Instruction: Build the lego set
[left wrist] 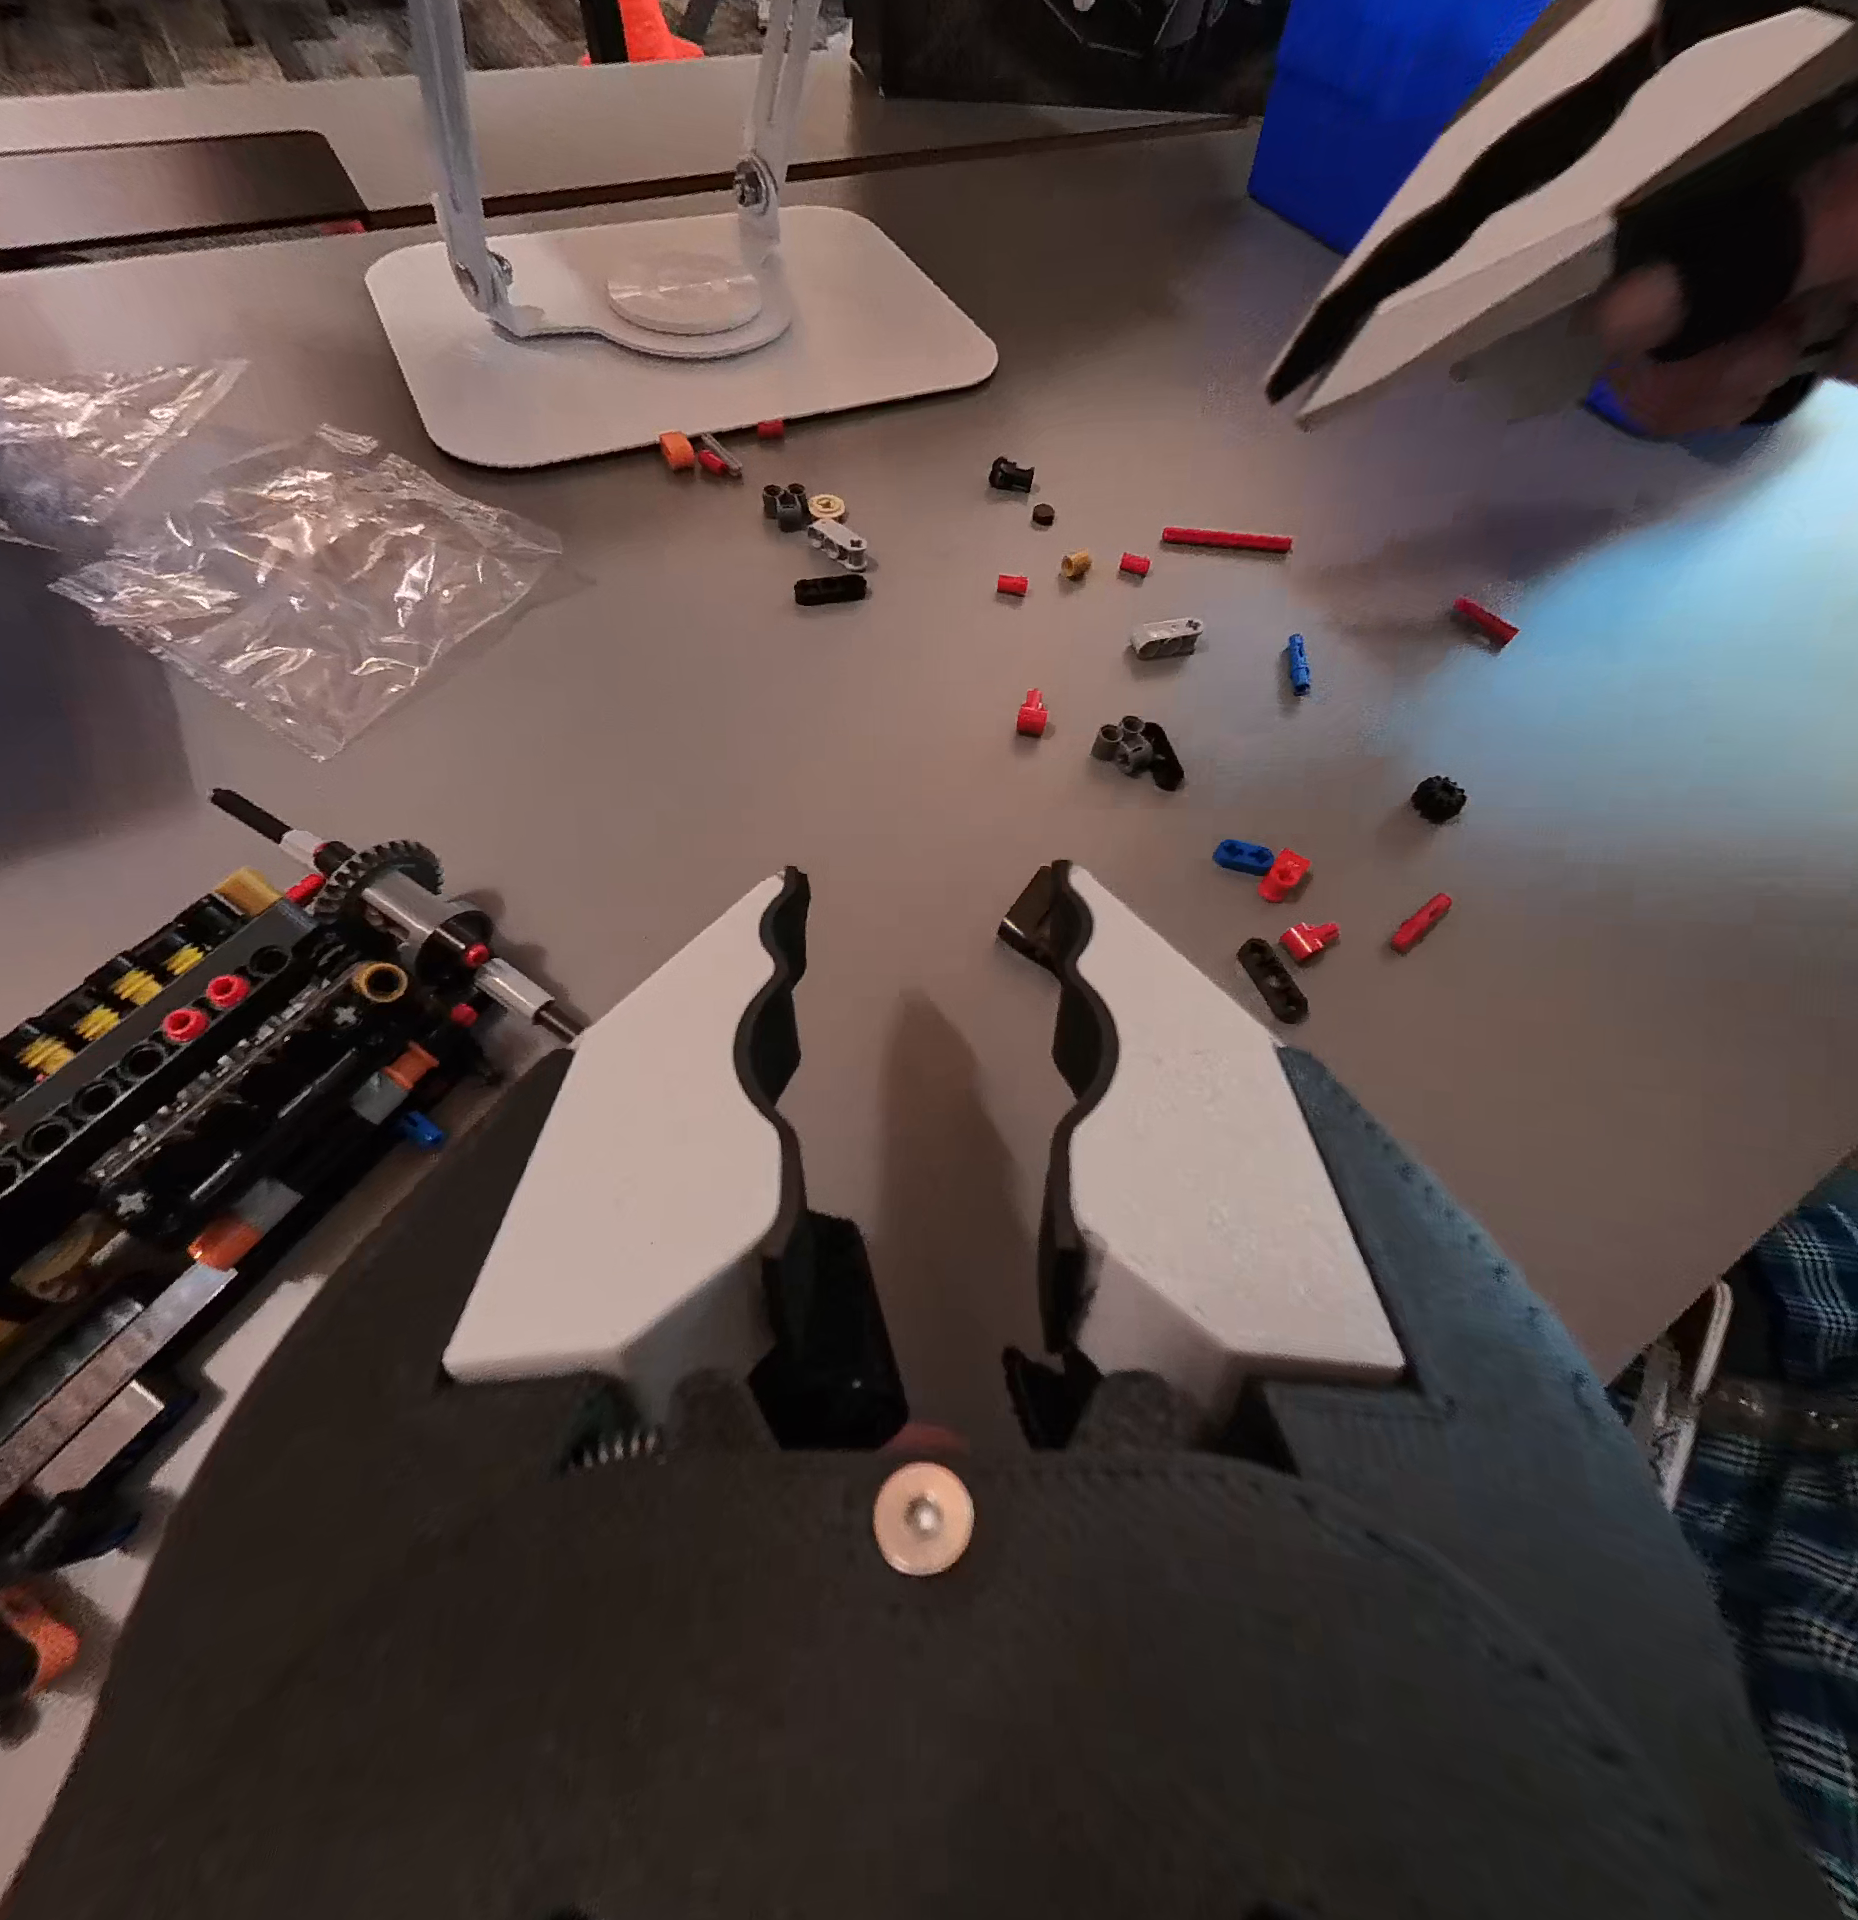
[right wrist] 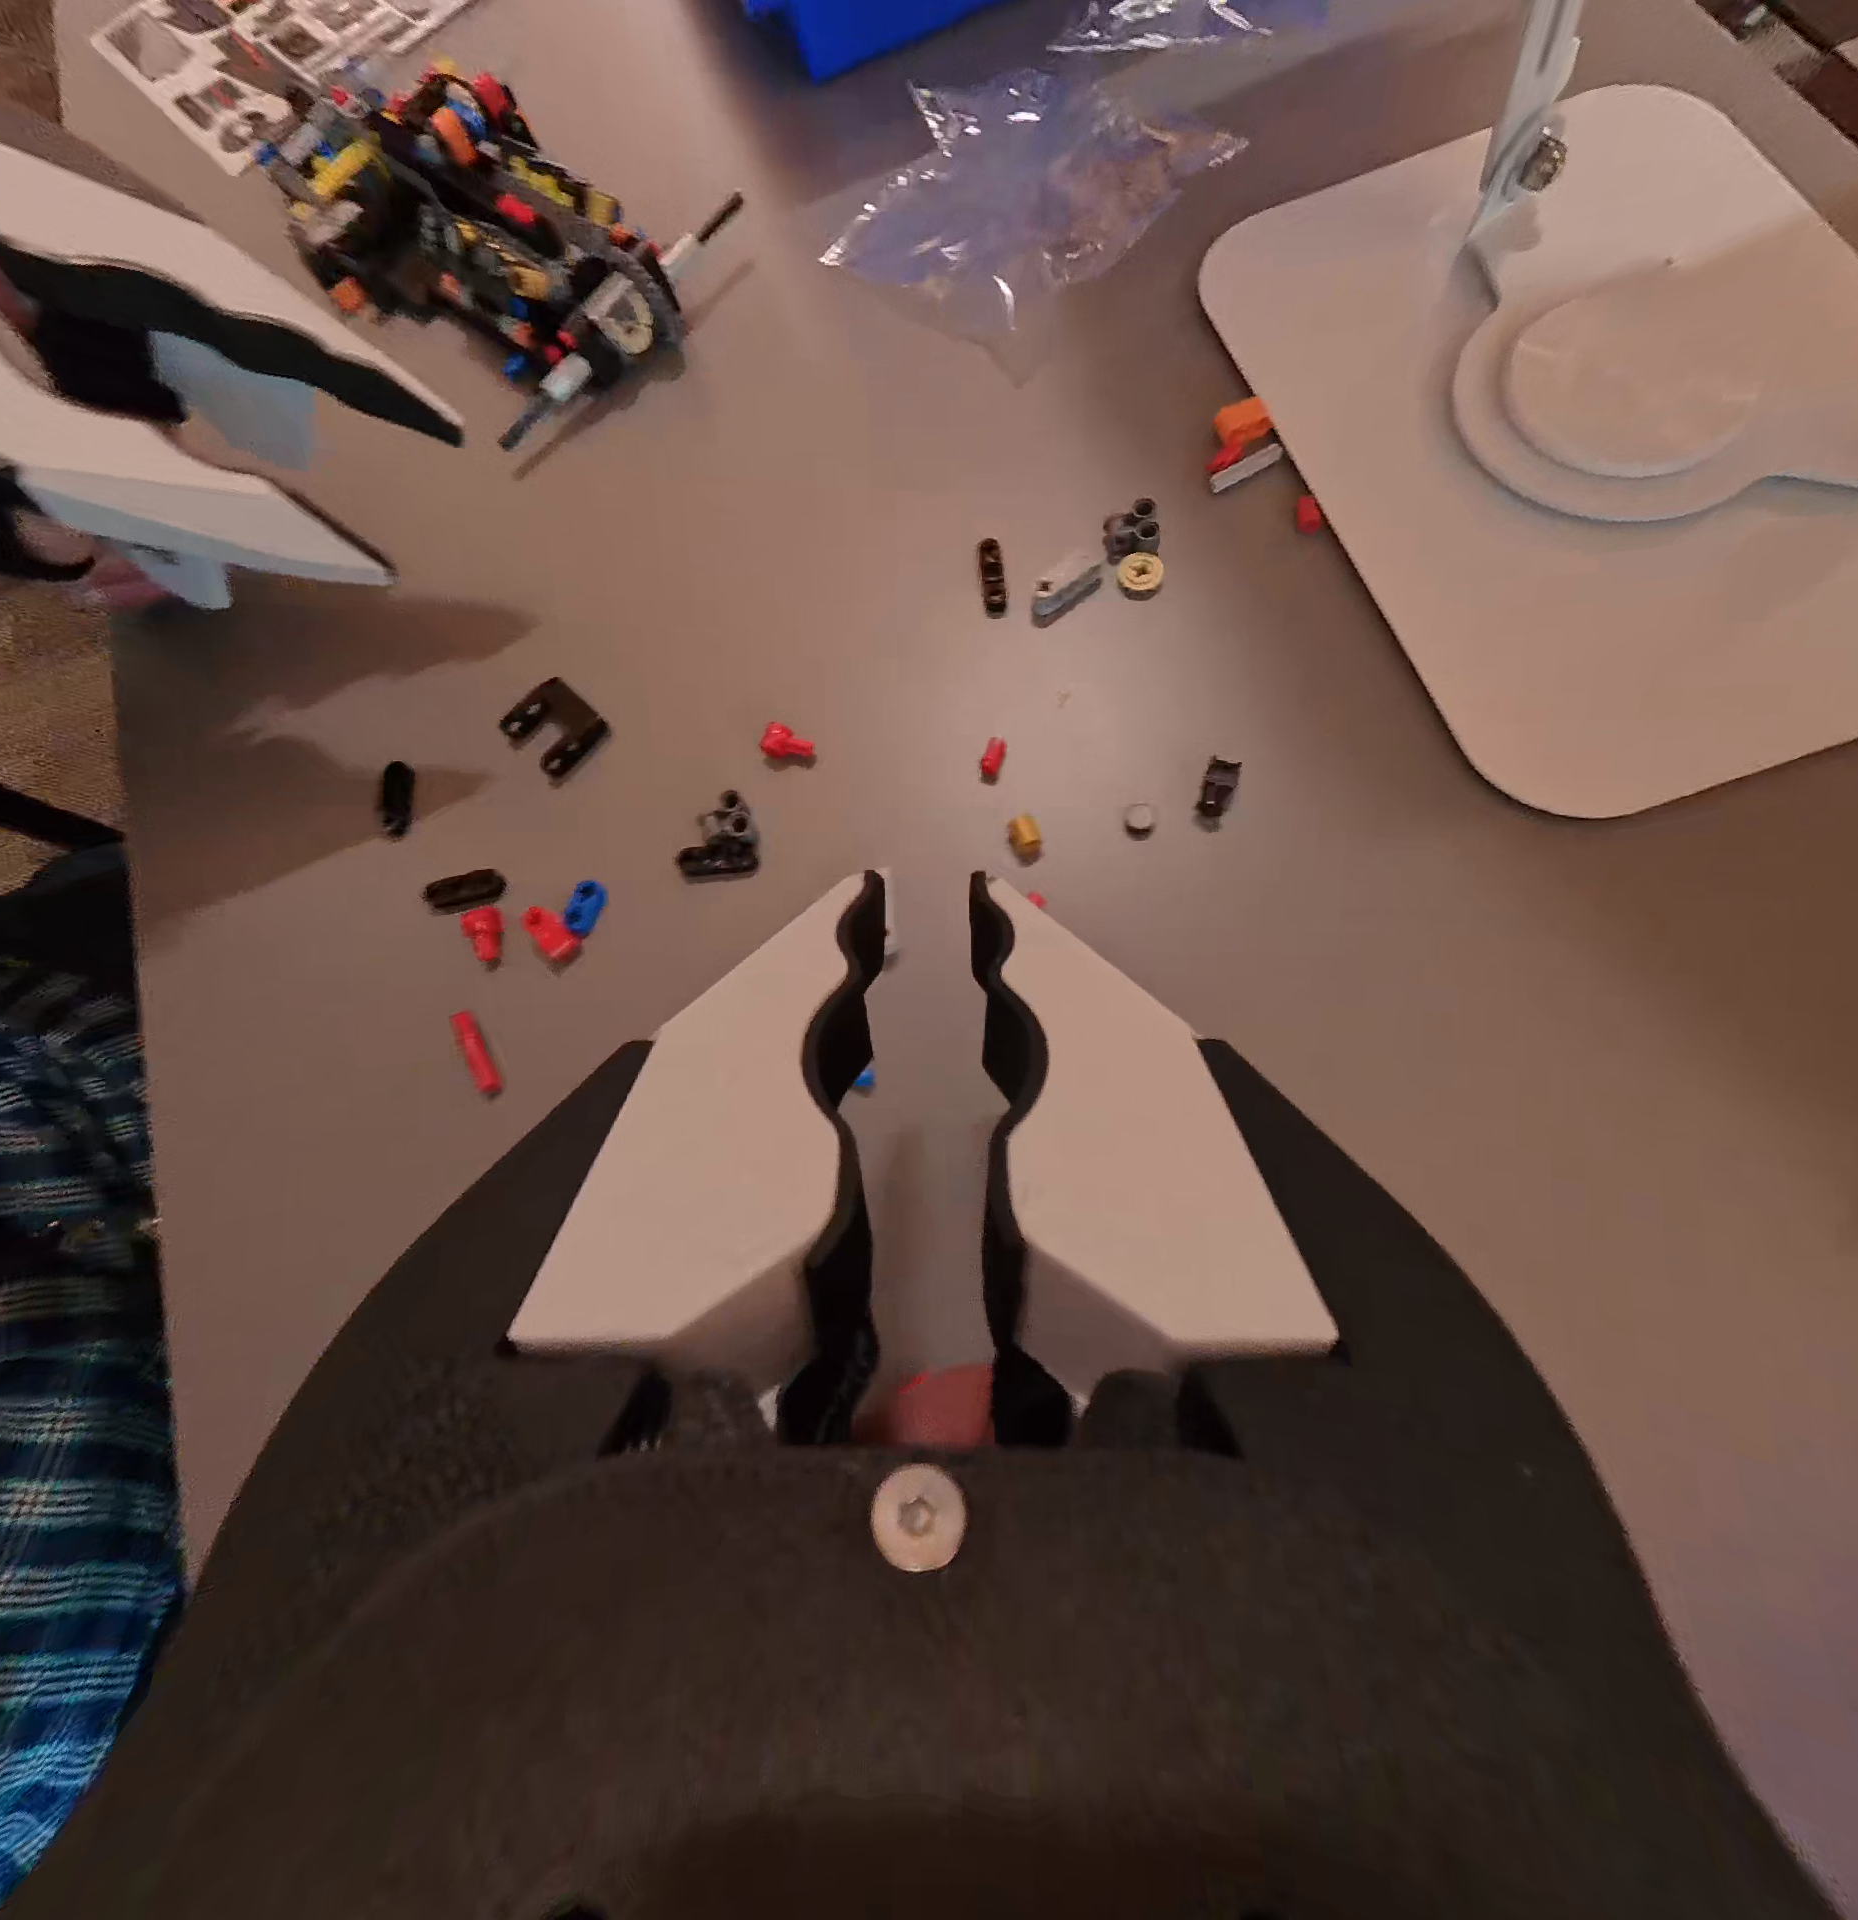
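A white stand base [left wrist: 686, 332] sits on the grey bench [left wrist: 696, 707]; crumpled clear bags [left wrist: 312, 582] lie left of it, a blue box [left wrist: 1361, 114] to its right.

Partly built lego model [right wrist: 468, 239]: black, yellow and red, lay on table. Loose pieces [right wrist: 738, 831]: red, black, blue, grey, scattered well apart from it.

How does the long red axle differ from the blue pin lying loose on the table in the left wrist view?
The red axle is plainly longer than the blue pin. The axle lies crosswise in view, the pin points away. Both are slim rods loose on the table.
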Demonstrator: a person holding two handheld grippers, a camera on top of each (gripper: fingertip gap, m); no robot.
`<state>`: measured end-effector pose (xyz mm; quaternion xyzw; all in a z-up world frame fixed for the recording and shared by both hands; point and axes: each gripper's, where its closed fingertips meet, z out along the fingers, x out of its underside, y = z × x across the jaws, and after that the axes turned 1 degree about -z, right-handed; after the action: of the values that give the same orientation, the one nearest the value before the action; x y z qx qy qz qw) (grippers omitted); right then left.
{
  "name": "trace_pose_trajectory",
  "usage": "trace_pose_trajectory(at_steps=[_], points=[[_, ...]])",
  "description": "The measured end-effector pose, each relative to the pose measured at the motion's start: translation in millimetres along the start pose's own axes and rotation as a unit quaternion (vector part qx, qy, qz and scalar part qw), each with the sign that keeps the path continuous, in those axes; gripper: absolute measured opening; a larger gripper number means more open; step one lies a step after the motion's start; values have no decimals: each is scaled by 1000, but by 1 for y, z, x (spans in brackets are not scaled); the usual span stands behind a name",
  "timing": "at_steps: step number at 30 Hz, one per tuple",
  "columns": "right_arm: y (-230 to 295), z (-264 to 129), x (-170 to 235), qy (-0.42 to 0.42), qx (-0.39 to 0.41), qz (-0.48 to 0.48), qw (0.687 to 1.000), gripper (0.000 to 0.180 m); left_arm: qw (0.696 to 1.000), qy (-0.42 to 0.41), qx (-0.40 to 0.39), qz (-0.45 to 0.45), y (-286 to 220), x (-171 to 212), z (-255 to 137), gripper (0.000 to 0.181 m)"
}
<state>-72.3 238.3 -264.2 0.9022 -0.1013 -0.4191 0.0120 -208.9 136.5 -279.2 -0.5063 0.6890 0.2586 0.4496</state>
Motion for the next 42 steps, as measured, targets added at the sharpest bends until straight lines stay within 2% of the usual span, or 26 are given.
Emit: trace_pose_trajectory(at_steps=[6, 15, 21, 24, 26, 30, 38, 42], points=[[36, -12, 18, 10, -10, -12, 1000, 18, 999, 18, 25, 22, -15, 8, -6, 41], [49, -29, 63, 34, 22, 14, 999, 26, 995, 51, 61, 59, -39, 28, -12, 39], [81, -5, 78, 53, 8, -2, 999, 26, 993, 64, 70, 74, -48, 34, -12, 39], [81, 8, 85, 74, 28, -20, 997, 25, 992, 65, 70, 78, -51, 34, -13, 39], [82, 13, 84, 71, 29, -20, 997, 24, 992, 66, 71, 77, -52, 36, -14, 39], [80, 18, 79, 67, 25, -26, 997, 10, 992, 67, 71, 77, -52, 39, -15, 39], [88, 22, 60, 37, 15, -48, 998, 10, 991, 79, 66, 83, -44, 42, -13, 39], [97, 24, 36, 1, 21, -98, 995, 10, 993, 70, 77, 62, -46, 34, -11, 38]])
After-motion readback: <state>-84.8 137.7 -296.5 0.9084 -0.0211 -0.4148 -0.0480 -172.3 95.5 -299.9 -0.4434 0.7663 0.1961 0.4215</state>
